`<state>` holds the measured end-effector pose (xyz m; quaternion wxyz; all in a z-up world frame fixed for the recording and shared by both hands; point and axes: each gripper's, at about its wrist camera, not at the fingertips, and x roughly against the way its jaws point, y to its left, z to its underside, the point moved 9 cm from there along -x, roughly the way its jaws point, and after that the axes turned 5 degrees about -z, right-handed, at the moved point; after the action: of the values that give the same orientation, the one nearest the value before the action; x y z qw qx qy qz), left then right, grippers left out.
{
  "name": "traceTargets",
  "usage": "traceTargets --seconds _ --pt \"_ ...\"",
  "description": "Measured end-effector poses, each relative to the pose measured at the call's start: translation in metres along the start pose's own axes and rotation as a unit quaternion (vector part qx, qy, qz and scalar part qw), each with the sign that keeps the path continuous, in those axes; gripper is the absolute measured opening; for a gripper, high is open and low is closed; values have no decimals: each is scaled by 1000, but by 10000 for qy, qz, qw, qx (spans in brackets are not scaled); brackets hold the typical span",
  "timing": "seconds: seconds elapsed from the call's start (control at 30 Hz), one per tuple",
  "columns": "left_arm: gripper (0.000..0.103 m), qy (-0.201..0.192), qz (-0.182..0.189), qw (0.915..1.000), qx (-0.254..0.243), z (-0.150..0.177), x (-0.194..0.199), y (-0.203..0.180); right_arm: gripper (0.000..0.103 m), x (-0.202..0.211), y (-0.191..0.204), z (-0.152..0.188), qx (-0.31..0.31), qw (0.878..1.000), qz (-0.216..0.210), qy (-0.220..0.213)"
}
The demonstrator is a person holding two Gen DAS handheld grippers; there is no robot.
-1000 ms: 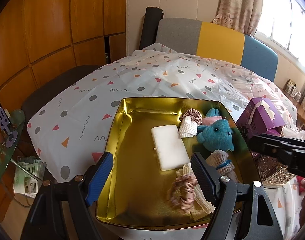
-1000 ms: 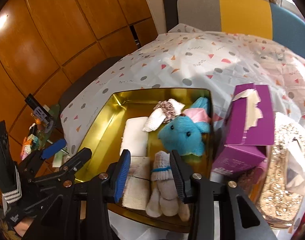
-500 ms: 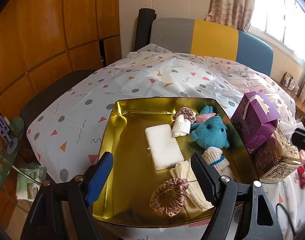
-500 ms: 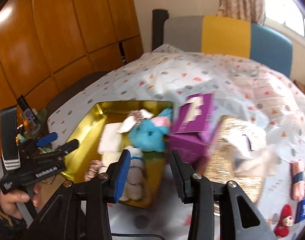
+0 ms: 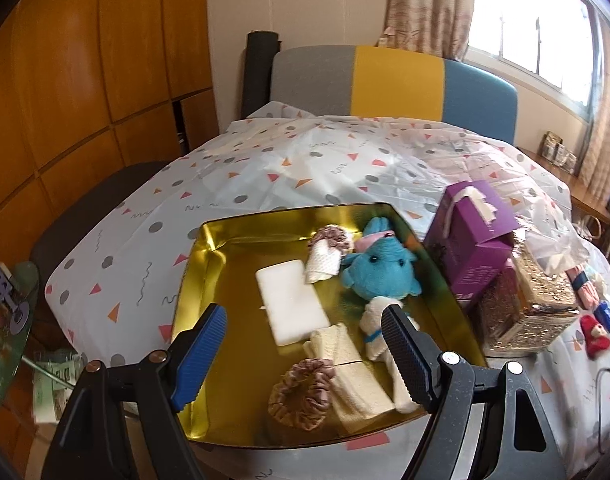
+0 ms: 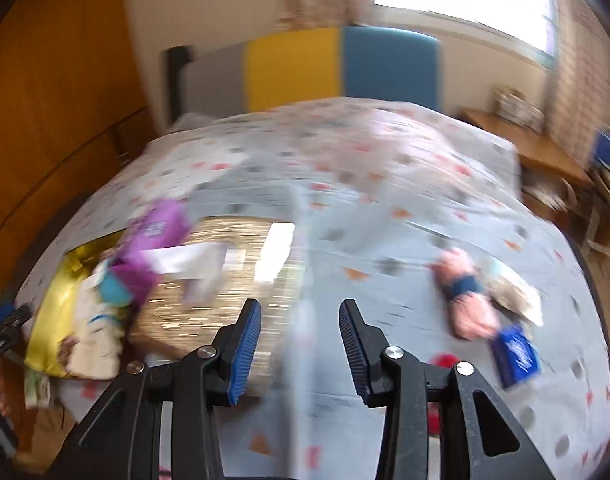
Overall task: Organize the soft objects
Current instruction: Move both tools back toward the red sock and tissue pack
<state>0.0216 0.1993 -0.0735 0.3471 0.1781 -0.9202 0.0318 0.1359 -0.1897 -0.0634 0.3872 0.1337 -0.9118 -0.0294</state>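
Right of the gold tray (image 5: 201, 264), the right gripper (image 6: 300, 340) is hanging jaws apart and empty over the tablecloth (image 6: 385, 200), near a pink rolled sock (image 6: 463, 300). Being light and squashy, it is likely best pinched across its banded middle. The left gripper (image 5: 305, 344) is hovering agape above the tray.

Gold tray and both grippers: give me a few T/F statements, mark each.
1. The blue plush lies inside the gold tray. True.
2. The left gripper is shut on the pink scrunchie. False: it is open and empty, with the scrunchie lying in the tray.
3. The purple box is inside the tray. False: it sits outside, beside the tray's right wall.
4. The right gripper is open with nothing between its fingers. True.
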Motion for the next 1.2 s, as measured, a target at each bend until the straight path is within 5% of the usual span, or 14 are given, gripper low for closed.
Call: traceTargets --seconds 0.2,0.4,0.53,0.83,1.07,1.2 --pt "81 -141 196 9991 -339 -6 13 -29 41 10 -98 3 -856 9918 930 -202" --pt "81 -325 425 9959 -724 -14 29 -61 41 12 -183 35 -2024 9652 1633 -263" --pt "81 -433 604 9926 -963 -20 37 -87 41 20 -206 41 -2657 9510 1531 -401" --pt "81 -621 1162 9790 -1553 -30 58 -149 41 13 -210 52 -3097 9423 1244 -259" --pt "81 -810 1641 9627 -1991 -42 80 -202 41 15 -217 58 -3349 9338 1227 -279" --pt "81 -830 2015 9508 -2204 -45 89 -243 41 24 -233 67 -3707 9177 1388 -338"
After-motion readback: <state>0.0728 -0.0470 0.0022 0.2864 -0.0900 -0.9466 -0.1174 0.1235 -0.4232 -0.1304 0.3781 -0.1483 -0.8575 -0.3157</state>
